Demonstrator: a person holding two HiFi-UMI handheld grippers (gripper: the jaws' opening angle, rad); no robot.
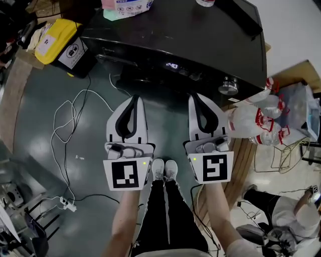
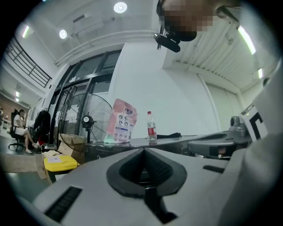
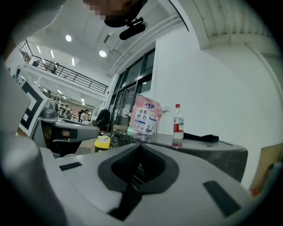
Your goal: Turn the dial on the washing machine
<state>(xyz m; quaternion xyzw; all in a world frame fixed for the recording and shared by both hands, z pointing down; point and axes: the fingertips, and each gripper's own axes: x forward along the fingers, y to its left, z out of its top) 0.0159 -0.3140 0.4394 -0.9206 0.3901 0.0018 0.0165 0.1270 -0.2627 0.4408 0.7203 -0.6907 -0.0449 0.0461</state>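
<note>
Round metallic dial [image 1: 228, 86], glossy black washer [image 1: 200, 35]

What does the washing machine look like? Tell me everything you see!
The washing machine is a big, dark, shiny box on the grey floor. Its front panel has a small lit display and a round silver dial near its right end. On its flat top sit a pink bag, a red-capped bottle and a long black thing. The left tool and right tool, both shut, hover in front, not touching it.
</note>
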